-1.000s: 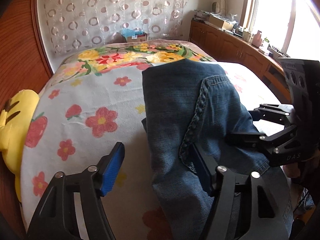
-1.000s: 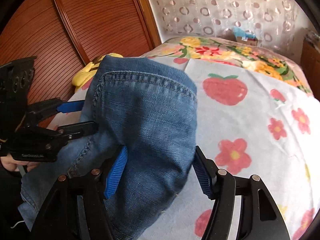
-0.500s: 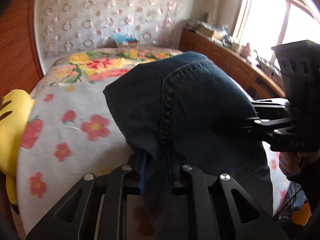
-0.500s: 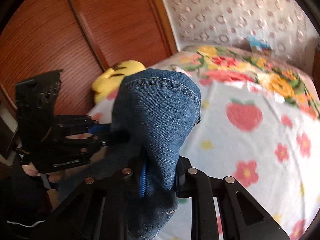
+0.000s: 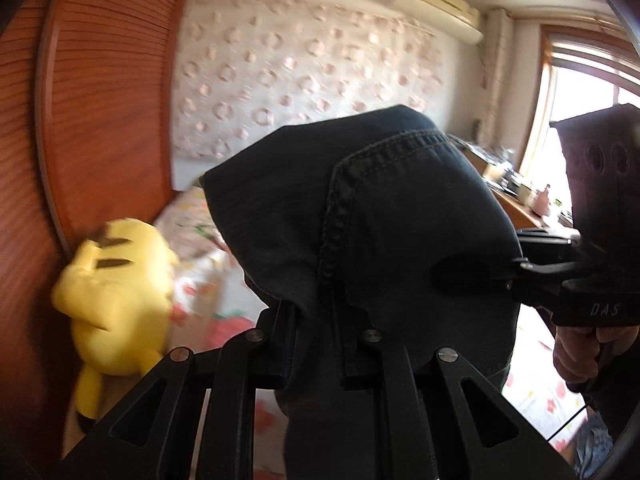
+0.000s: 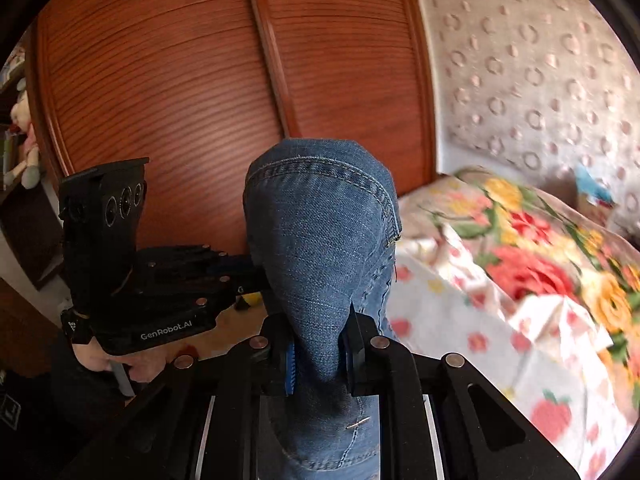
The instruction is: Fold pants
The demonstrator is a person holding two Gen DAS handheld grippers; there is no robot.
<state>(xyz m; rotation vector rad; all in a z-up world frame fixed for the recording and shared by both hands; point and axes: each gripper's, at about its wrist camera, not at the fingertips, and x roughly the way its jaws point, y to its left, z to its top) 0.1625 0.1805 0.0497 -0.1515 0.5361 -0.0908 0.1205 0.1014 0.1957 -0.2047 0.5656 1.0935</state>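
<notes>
Clearly, from the left wrist view, we have the left gripper [image 5: 316,344] pinched tight on the pants [image 5: 384,216], a bunched fold of dark denim squeezed between its fingers [image 5: 286,344] and rising ahead of them in a rounded hump, with a stitched seam running up just past the fingertips; the right gripper [image 5: 472,276] comes in from the right side and bites the same hump at its edge, though from here we cannot tell how deep. A yellow plush toy [image 5: 116,292] sits off to the left of the fingers, beside the wooden wardrobe [image 5: 100,100]. Turning to the right wrist view, our right gripper [image 6: 320,354] is likewise clamped on denim, the pants [image 6: 320,248] standing up between and beyond its fingers [image 6: 290,360] and hanging below them, clear of the flowered bed [image 6: 500,280] lying to the right. The left gripper [image 6: 244,268] meets the cloth from the left. We judge the denim heavy, limp and thick, not slippery, so it should sag under its own weight; holding at seams or the hemmed edge looks firmest.
</notes>
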